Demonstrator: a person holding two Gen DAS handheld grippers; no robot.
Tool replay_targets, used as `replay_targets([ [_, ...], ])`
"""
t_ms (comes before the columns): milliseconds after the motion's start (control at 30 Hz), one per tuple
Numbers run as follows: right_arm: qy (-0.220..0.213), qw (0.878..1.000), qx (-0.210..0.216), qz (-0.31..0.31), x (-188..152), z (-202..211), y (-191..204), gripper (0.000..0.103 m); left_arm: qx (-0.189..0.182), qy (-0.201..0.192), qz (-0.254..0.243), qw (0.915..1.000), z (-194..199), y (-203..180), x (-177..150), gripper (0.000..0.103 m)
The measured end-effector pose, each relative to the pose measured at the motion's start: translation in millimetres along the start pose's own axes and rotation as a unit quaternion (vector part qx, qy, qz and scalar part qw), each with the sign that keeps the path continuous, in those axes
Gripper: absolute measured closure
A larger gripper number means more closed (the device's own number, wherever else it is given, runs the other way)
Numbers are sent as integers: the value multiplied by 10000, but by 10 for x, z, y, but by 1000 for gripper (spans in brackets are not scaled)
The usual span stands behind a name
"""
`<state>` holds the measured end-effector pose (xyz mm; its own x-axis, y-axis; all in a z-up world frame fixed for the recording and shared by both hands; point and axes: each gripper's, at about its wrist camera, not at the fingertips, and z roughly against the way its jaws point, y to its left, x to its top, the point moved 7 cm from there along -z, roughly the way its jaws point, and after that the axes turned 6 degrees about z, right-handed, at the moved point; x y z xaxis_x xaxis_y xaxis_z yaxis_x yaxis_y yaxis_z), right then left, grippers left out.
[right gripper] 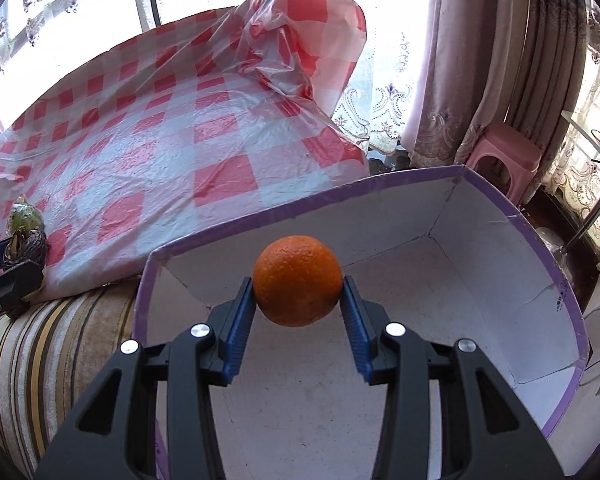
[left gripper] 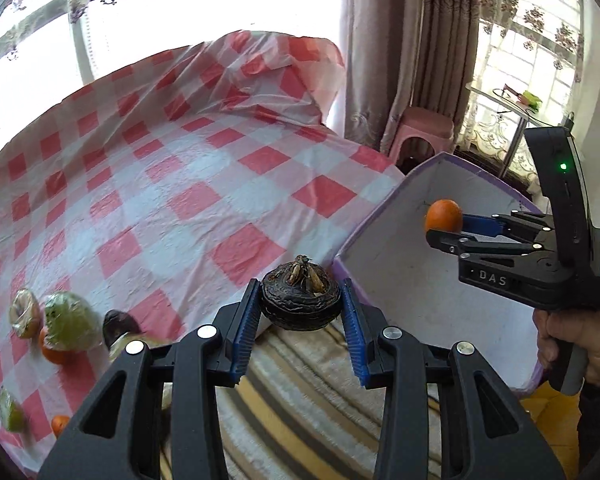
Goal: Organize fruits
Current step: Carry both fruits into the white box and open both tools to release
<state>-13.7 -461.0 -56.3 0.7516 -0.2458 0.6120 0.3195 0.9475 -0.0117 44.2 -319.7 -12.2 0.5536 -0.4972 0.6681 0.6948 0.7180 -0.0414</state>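
My left gripper (left gripper: 300, 308) is shut on a dark wrinkled round fruit (left gripper: 299, 300) with a dry stem tuft, held above the striped cushion just left of the box. My right gripper (right gripper: 298, 292) is shut on an orange (right gripper: 298, 280) and holds it over the inside of a white box with a purple rim (right gripper: 512, 216). In the left wrist view the right gripper (left gripper: 440, 226) with the orange (left gripper: 444, 216) is over the box (left gripper: 380, 208). In the right wrist view the dark fruit (right gripper: 24, 250) shows at the far left.
A red-and-white checked plastic sheet (left gripper: 160, 168) covers the surface. At its near left lie wrapped green fruits (left gripper: 68, 320), oranges (left gripper: 54, 354) and another dark fruit (left gripper: 118, 326). A striped cushion (left gripper: 300, 408) lies below. A pink stool (left gripper: 424, 132) and curtains stand behind the box.
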Motion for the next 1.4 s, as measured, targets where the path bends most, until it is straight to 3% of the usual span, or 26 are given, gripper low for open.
replay_targets([
  [133, 99, 9998, -135, -147, -14, -80, -160, 60, -208, 206, -432, 9986, -325, -429, 90, 65],
  [333, 487, 9979, -323, -279, -60, -289, -353, 60, -302, 786, -983, 9916, -824, -850, -24, 65],
  [500, 805, 9956, -389, -295, -103, -445, -437, 59, -200, 1273, -1167, 9848, -1118, -933, -159, 65],
  [667, 1075, 9929, -378, -330, -171, -561, -460, 59, 7, 1496, -1223, 9811, -1298, -897, -203, 65],
  [867, 1289, 9904, -376, -331, -220, -652, -457, 59, 304, 1477, -1601, 9755, -1353, -952, -290, 65],
  [1033, 1292, 9901, -423, -339, -228, -652, -468, 58, 273, 1444, -1606, 9760, -1354, -955, -292, 59],
  [1200, 1220, 9909, -474, -322, -198, -643, -476, 47, 185, 1430, -1616, 9763, -1329, -987, -306, 51],
  [1400, 1162, 9913, -502, -358, -185, -610, -484, 41, 135, 1370, -1573, 9779, -1292, -985, -295, 46],
])
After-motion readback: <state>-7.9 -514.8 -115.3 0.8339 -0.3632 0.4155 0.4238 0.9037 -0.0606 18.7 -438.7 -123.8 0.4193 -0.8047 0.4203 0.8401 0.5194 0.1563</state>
